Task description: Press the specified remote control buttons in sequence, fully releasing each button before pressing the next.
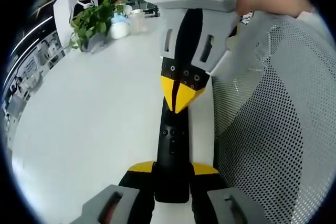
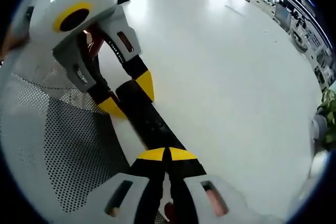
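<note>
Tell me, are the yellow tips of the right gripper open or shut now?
Shut. In the right gripper view, the right gripper has its yellow tips touching, pointed onto the slim black remote control.

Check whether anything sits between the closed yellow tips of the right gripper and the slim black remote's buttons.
Nothing visible does. The right gripper has its shut yellow tips directly on the slim black remote control, which the left gripper clamps at its near end on the white table.

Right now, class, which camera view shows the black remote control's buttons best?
The left gripper view: the remote control runs lengthwise up the frame, its buttons faintly visible below the right gripper's closed yellow tips. The right gripper view shows the remote foreshortened, between both grippers, buttons barely discernible.
</note>
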A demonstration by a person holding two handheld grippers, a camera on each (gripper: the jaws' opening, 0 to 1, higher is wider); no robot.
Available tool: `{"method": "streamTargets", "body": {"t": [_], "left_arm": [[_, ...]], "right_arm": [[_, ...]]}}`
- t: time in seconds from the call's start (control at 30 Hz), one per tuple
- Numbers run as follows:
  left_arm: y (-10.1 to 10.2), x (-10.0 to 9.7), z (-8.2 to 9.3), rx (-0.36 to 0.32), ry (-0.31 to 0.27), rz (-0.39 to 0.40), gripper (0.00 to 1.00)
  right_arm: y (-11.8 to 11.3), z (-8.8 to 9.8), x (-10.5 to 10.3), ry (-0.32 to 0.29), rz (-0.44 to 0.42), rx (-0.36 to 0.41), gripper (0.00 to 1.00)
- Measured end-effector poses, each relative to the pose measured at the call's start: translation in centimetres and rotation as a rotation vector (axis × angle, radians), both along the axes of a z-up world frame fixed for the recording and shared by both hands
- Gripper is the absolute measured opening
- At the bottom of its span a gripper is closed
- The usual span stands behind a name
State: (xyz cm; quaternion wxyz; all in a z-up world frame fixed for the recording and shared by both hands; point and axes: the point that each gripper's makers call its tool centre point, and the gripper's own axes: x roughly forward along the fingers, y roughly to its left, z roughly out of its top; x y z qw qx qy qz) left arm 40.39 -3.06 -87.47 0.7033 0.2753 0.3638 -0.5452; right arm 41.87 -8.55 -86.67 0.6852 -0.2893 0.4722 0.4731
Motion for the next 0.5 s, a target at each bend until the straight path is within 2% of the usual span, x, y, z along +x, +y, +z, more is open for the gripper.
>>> {"method": "streamTargets", "body": {"t": [0.5], "left_arm": [[-0.02,-0.04,0.04,0.000,-0.003,-0.007,0.25]], "right_arm": [[-0.05,0.00,0.04,0.042,-0.059,0.012,0.00]]}}
